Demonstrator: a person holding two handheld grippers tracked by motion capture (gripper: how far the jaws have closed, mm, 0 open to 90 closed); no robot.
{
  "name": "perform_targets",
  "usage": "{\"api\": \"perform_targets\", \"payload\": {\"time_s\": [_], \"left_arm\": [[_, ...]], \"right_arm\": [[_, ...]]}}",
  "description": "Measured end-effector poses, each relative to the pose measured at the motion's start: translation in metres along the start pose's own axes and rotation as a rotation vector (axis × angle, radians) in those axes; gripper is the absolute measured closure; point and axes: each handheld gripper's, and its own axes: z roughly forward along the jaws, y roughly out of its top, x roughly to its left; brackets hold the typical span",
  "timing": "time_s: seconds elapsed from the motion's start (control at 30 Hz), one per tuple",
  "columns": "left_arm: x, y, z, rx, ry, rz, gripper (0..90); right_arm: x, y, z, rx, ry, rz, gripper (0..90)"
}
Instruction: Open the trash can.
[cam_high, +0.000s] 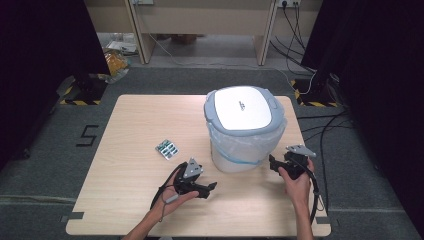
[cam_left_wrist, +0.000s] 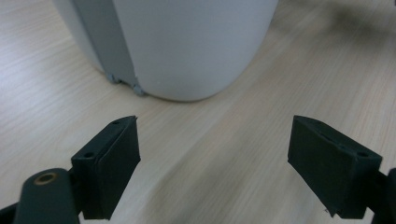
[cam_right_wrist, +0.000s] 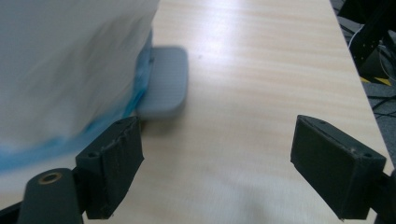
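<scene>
White lidded bin (cam_high: 244, 131) lined with plastic bag (cam_high: 240, 145)

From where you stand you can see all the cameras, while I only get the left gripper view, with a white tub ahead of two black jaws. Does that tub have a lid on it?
Observer: Yes. In the high view the bin wears a closed grey-and-white lid.
Operator: Is anything else lying on the table?
Observer: A small blister pack lies to the left of the bin, apart from it.
Operator: And where is the other gripper?
Observer: The right gripper sits at the bin's right side, jaws open with nothing between them.
Operator: Is there anything at the bin's foot there?
Observer: The right gripper view shows a grey pedal sticking out at its base.
</scene>
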Motion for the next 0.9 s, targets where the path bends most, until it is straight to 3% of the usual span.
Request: {"api": "perform_targets", "payload": {"time_s": [0.13,0.2,0.23,0.33,0.4,0.5,0.53,0.7,0.9], "left_arm": [[-0.002,0.006,0.009,-0.003,-0.030,0.023,16.3],[-0.002,0.008,0.012,-0.005,-0.025,0.031,16.4],[-0.001,0.009,0.013,-0.008,-0.025,0.026,16.5],[-0.001,0.014,0.015,-0.024,-0.027,0.020,16.7],[-0.002,0.016,0.017,-0.030,-0.024,0.019,16.7],[0.000,0.020,0.020,-0.047,-0.007,0.013,16.9],[0.004,0.022,0.022,-0.061,0.007,-0.010,17.1],[0.008,0.027,0.023,-0.075,0.018,-0.039,18.4],[0.009,0.027,0.023,-0.085,0.039,-0.045,18.8]], "right_arm": [[-0.008,0.009,0.018,-0.014,0.018,0.048,18.7],[-0.012,0.011,0.028,0.011,0.043,0.083,17.7],[-0.012,0.015,0.035,0.002,0.022,0.070,18.2],[-0.013,0.017,0.042,-0.025,0.052,0.117,19.7],[-0.013,0.019,0.049,0.015,0.028,0.080,14.6],[-0.014,0.020,0.051,0.018,0.031,0.078,14.0],[-0.013,0.020,0.051,0.020,0.019,0.051,14.0],[-0.012,0.017,0.050,0.032,0.017,0.095,14.5],[0.002,0.004,0.034,-0.002,-0.048,0.102,17.1]]}}
